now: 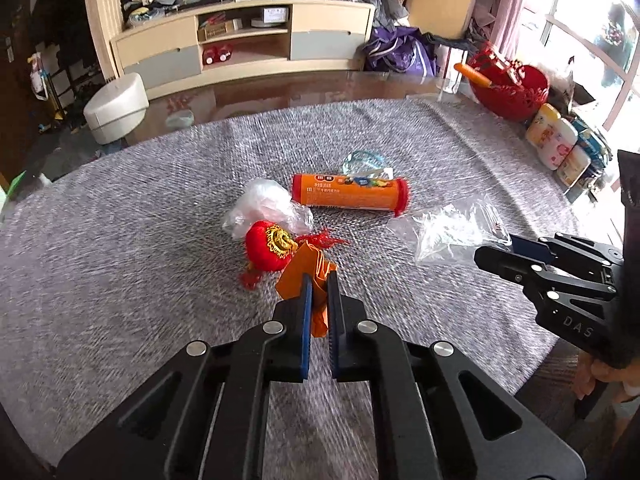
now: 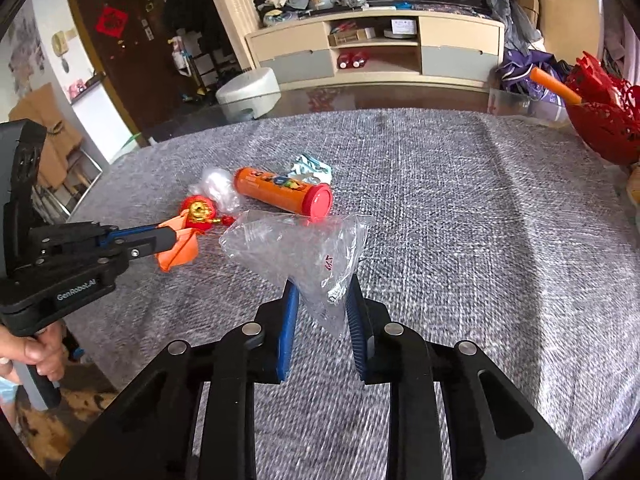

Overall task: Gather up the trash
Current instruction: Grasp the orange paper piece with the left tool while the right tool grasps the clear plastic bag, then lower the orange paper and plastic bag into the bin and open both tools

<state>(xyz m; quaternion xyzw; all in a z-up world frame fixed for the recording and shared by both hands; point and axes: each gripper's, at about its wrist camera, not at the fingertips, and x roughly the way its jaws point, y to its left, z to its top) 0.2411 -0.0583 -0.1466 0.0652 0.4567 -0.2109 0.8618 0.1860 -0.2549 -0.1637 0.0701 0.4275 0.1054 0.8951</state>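
Two pieces of trash are gripped above the grey cloth (image 1: 120, 240) on the tabletop. The left hand-held gripper (image 1: 319, 280) is clamped narrowly on a crumpled orange wrapper (image 1: 306, 268), which sticks out past the blue pads just beside a red tasselled ornament (image 1: 266, 246). The right hand-held gripper (image 2: 322, 292) pinches the lower corner of a clear plastic bag (image 2: 296, 244); the rest of the bag fans out ahead of the fingers.

Still lying on the cloth beyond them are an orange tube with a red cap (image 1: 350, 196), on its side, a crumpled clear plastic ball (image 1: 264, 204) touching the ornament, and a small bluish wrapper (image 1: 362, 162) just behind the tube.

At the far right edge stand a red openwork basket (image 1: 516, 88) and some small bottles (image 1: 556, 142). Beyond the tabletop are a white stool (image 1: 116, 108) and a low cabinet (image 1: 244, 44) piled with clothes. A person's hand (image 2: 40, 354) grips the left tool's handle.
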